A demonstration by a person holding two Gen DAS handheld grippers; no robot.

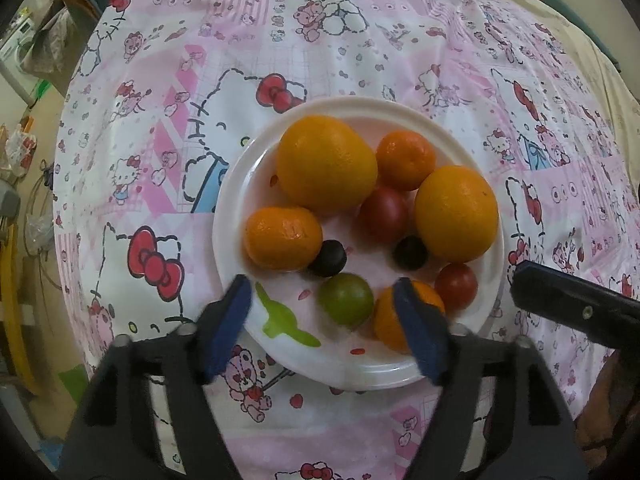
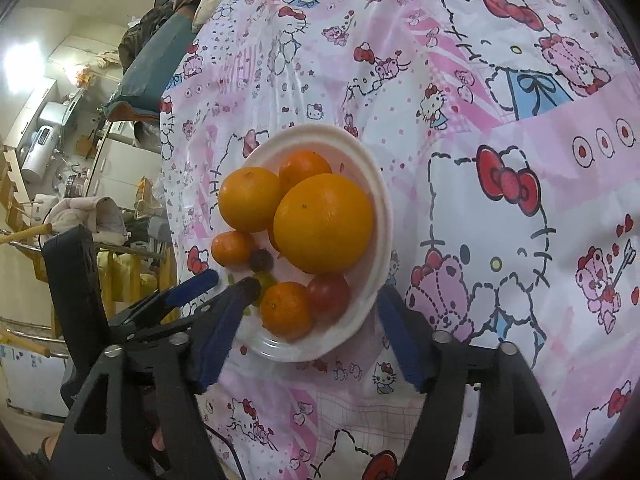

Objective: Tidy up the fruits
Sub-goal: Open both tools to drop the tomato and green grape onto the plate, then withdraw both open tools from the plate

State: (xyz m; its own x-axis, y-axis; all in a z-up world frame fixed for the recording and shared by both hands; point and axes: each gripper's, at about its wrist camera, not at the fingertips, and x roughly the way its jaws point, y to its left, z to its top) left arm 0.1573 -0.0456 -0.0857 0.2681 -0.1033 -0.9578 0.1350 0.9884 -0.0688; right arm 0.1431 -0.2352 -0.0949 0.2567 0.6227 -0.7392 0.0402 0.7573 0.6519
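Blue padding lines both pairs of tongs. Left tongs (image 1: 322,308): released, jaws spread above the near rim of the plate (image 1: 232,184), nothing pressed between the pads; a green fruit (image 1: 346,298) lies in the gap below, untouched so far as can be told. Right tongs (image 2: 316,320): likewise released, jaws standing wide to either side of the plate's near edge, holding nothing.

Contents of the white plate, all fruit gathered in one heap, which suggests the sorting is largely done:
- two large oranges (image 1: 326,164), the biggest at the far side;
- three small mandarins, one (image 1: 282,238) at the left;
- two red tomato-like fruits, one (image 1: 456,286) at the right rim;
- two dark plums or grapes, one (image 1: 327,258) beside the left mandarin.

No fruit is seen loose on the cloth.

Support: counter under a pink and white cloth (image 1: 160,80) printed with a cartoon cat and bears.

Writing: none legible; the plate bears only a green and red printed motif.
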